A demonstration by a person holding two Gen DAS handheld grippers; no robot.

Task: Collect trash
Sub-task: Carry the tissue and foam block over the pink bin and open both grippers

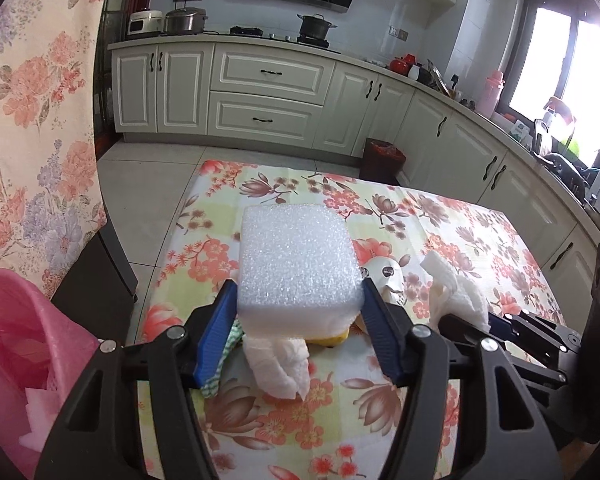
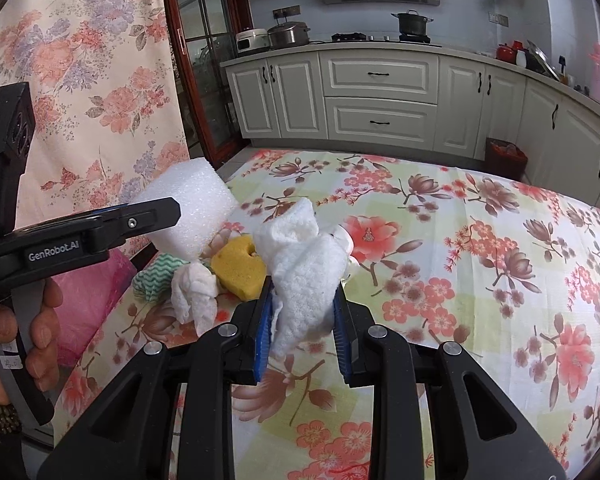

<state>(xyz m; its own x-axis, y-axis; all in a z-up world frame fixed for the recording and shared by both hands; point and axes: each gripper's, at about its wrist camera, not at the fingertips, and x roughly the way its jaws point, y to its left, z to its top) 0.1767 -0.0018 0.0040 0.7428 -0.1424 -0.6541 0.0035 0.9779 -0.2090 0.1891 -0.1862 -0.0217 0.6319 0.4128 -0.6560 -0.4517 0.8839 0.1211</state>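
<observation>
While clamped in the left gripper (image 1: 298,308) above the surface (image 2: 480,248), white foam block (image 1: 298,264) — right gripper (image 2: 302,320) shut on crumpled tissue (image 2: 304,272), hanging roughly upright; yellow sponge (image 2: 238,266) plain only from right wrist.

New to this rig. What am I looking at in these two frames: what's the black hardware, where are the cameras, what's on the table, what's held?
No robot arm: a person holds a handheld two-finger gripper in each hand, each carrying a fisheye camera looking along its fingers.

Left wrist view: the left gripper is clamped on a white foam block. A pink bin sits at lower left.

Right wrist view: the right gripper grips a crumpled white paper towel.

On the floral tablecloth lie a yellow sponge, a green zigzag cloth and another paper wad.
</observation>
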